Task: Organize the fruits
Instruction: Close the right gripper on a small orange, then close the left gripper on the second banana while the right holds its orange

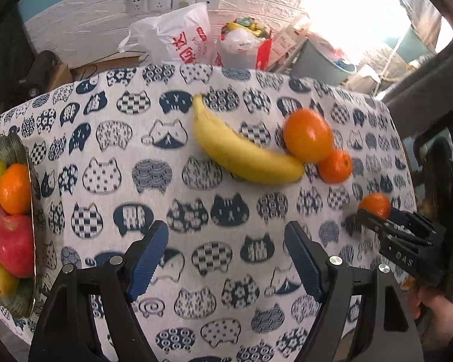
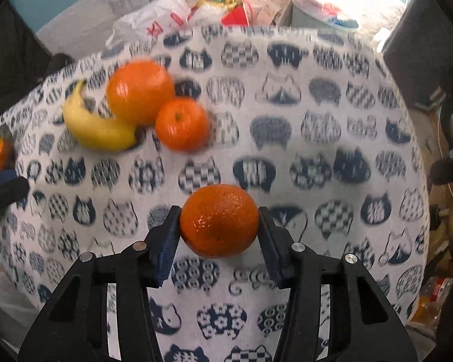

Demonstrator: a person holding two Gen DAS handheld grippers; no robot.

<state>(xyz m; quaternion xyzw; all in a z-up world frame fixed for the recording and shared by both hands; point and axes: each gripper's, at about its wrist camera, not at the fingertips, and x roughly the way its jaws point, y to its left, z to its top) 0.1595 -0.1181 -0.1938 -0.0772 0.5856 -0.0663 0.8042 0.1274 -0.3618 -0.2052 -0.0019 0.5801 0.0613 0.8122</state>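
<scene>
My right gripper (image 2: 220,229) is shut on a small mandarin (image 2: 219,220), its blue pads pressing both sides; the left wrist view shows the same mandarin (image 1: 375,205) in that gripper (image 1: 377,215) at the right. A banana (image 1: 241,147) lies mid-table touching a large orange (image 1: 308,135), with a smaller mandarin (image 1: 335,166) beside them. My left gripper (image 1: 226,256) hangs open over bare cloth, nothing between its fingers. At the left edge a green plate (image 1: 21,301) holds a mandarin (image 1: 13,188), a red apple (image 1: 13,244) and yellow-green fruit.
A cat-print cloth (image 1: 196,211) covers the table. Behind the far edge stand plastic bags (image 1: 178,36), boxes and clutter against a white wall with sockets. A person's hand (image 1: 435,310) holds the right gripper at the lower right.
</scene>
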